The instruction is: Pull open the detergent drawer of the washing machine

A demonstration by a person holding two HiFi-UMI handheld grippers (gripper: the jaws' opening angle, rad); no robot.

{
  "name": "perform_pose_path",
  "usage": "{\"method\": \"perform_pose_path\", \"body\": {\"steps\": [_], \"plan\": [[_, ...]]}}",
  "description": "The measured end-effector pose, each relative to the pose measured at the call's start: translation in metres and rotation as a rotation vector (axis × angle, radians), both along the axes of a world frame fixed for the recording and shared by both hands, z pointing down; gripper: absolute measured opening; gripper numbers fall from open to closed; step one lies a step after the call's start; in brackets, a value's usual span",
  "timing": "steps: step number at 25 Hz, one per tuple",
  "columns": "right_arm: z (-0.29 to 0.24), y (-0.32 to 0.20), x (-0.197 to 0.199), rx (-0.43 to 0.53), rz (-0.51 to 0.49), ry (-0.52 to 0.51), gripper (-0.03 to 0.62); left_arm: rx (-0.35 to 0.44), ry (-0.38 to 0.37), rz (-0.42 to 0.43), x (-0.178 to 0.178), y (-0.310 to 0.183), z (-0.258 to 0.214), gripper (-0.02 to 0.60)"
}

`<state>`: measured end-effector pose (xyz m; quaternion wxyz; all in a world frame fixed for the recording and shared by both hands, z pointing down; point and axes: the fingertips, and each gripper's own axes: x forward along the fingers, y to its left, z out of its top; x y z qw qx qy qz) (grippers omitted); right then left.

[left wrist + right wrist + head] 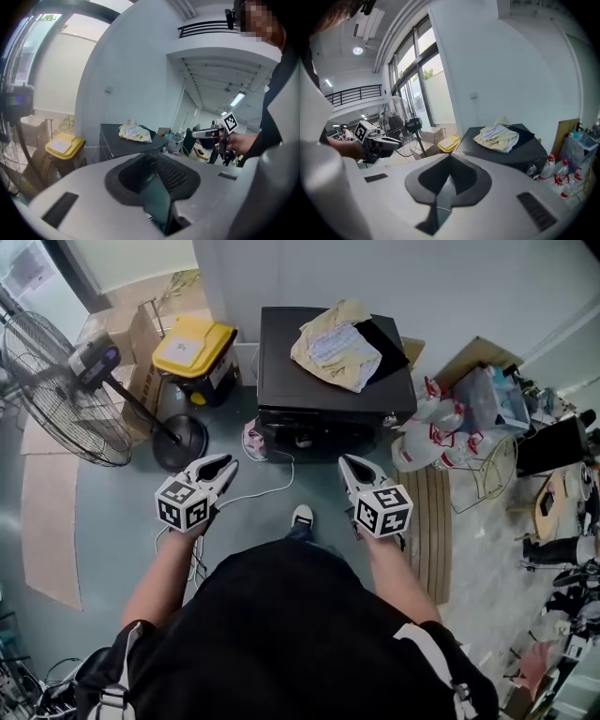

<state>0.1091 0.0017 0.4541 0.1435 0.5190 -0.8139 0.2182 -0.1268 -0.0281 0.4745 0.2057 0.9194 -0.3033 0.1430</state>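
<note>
The black washing machine (333,381) stands against the far wall with a crumpled pale yellow cloth (336,345) on its lid. From above only its shadowed front (319,432) shows, and I cannot make out the detergent drawer. My left gripper (225,470) and right gripper (349,468) hover over the floor, short of the machine, both shut with nothing between the jaws. The left gripper view shows its shut jaws (151,158) aimed toward the machine (122,140), with the right gripper (201,134) off to the side. In the right gripper view the jaws (450,157) point at the machine (506,150).
A yellow-lidded bin (194,348) and a standing fan (66,390) with its round base (180,440) sit left of the machine. Plastic bottles and a wire basket (469,442) crowd the right. A white cable (267,488) trails across the floor. My shoe (301,517) is between the grippers.
</note>
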Motion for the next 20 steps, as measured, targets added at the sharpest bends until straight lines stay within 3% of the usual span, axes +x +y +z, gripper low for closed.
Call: {"method": "perform_pose_path", "body": {"steps": [20], "plan": [[0.043, -0.059, 0.021, -0.09, -0.037, 0.005, 0.002, -0.054, -0.025, -0.041, 0.025, -0.055, 0.031, 0.084]]}}
